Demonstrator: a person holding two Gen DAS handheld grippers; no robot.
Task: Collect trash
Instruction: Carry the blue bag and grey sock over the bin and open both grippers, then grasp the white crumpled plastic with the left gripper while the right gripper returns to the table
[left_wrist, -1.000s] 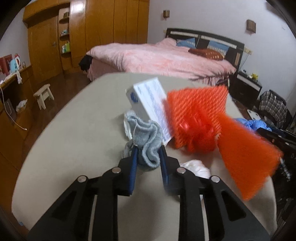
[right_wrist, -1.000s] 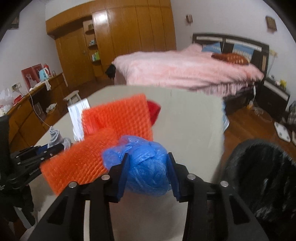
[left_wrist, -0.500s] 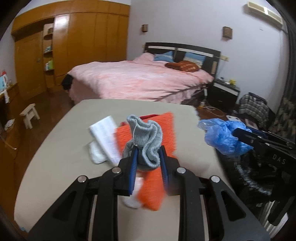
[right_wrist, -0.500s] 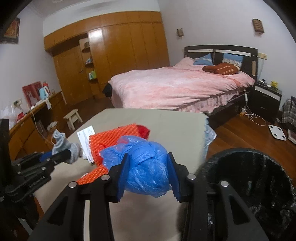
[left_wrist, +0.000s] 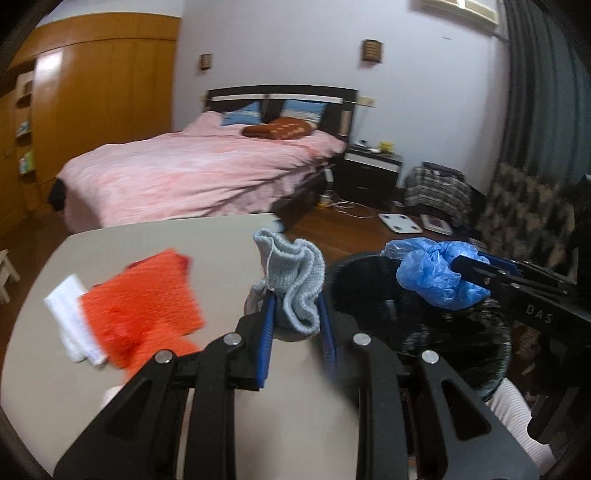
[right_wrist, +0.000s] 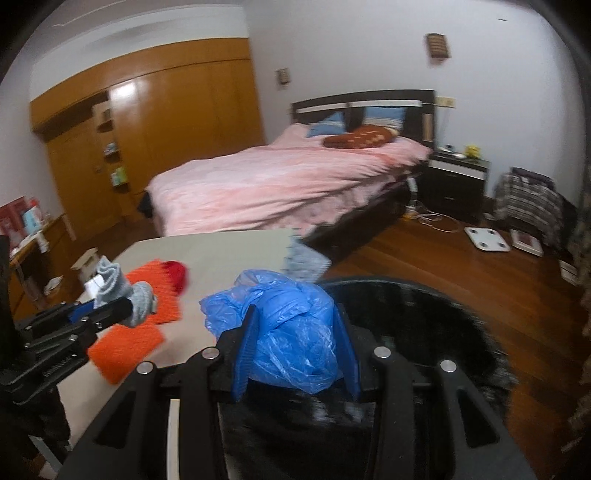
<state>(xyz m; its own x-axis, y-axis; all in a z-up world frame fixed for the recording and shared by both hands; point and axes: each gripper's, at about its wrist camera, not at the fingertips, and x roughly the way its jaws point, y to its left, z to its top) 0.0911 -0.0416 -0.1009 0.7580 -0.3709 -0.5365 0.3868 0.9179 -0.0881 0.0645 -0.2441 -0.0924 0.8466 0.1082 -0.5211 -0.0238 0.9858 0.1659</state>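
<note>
- The left gripper is clamping its blue pads on a grey knitted sock; most of the sock is standing free above the pads, with a small tail hanging below them.
- The right gripper is squeezing a crumpled blue plastic bag between its pads, the wad bulging out forward and to both sides.
- In the left wrist view the bag is hanging over the near rim of the black trash bin; the sock is sitting just short of that rim, above the edge of the beige table.
- Risk: if the left jaws are opening here, the sock is likely landing on the table or floor, because it is not clearly over the bin mouth.
- Risk: the bag is light and springy, so it may be clinging to a pad or drifting onto the rim when let go.
- Risk: the two grippers are close together over one opening, so they could be knocking into each other.
- The sock's long axis is running roughly upright, its open cuff pointing up and slightly toward the bed.
- The bag is balled up, with no clear long axis.
- An orange mesh sheet and a white paper are lying on the table, still uncollected.
</note>
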